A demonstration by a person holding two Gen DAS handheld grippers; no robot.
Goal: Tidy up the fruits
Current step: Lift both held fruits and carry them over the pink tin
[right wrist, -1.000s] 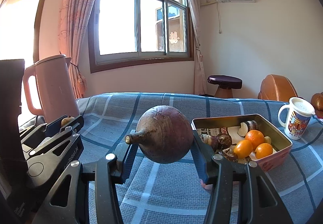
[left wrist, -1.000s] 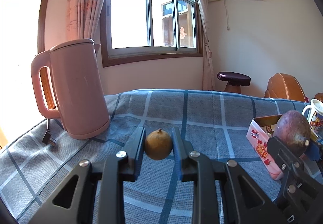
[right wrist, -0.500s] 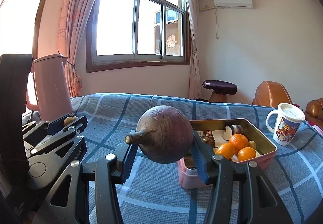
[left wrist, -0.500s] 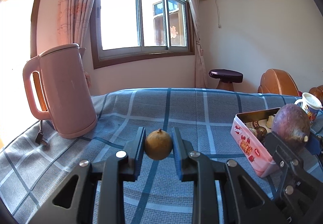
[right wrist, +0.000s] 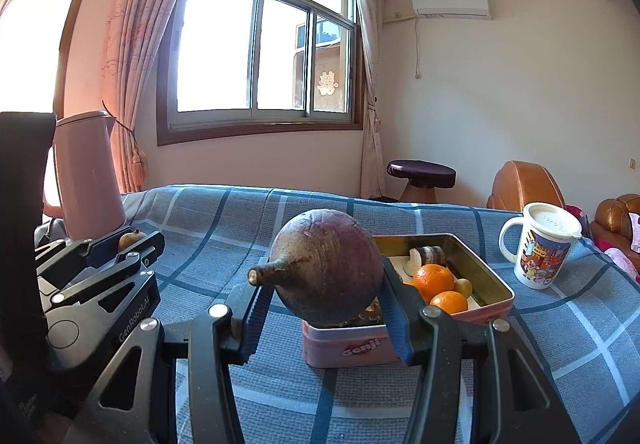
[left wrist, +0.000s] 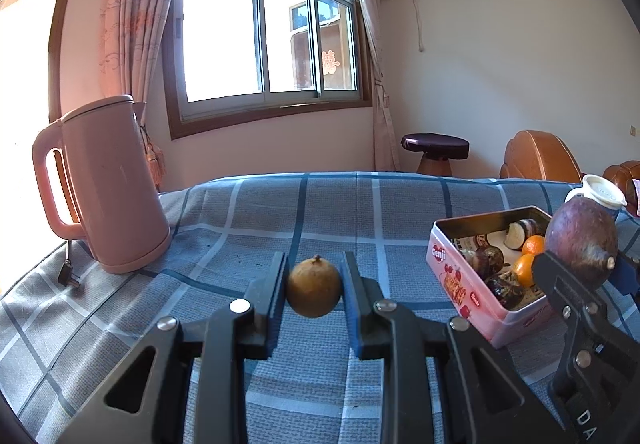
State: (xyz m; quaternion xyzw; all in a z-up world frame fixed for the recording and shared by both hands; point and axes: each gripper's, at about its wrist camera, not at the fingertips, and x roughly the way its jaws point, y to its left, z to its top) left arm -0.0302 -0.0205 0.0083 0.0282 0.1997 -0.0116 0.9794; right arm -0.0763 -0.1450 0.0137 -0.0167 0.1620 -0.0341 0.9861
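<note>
Left wrist view: the left hand-held gripper (left wrist: 313, 286) is clamped on one small yellow-brown fruit (left wrist: 314, 287), held above the blue checked surface (left wrist: 360, 212). One pink kettle (left wrist: 106, 186) stands near the left edge. One pink tin (left wrist: 460, 280) sits toward the right edge, with two oranges (left wrist: 534, 245) and some dark fruits inside. The right hand-held gripper (left wrist: 580, 256) shows at the right, holding one big purple fruit (left wrist: 580, 244) in front of the tin. The tin now sits further left in this view than before, and more of its inside shows.

Right wrist view: the right hand-held gripper (right wrist: 326, 276) grips the purple fruit (right wrist: 326, 272) just above the tin's (right wrist: 492, 276) near end; earlier the tin lay off to the right. Two oranges (right wrist: 434, 278) lie inside. One lidded mug (right wrist: 542, 248) stands near the right edge.
</note>
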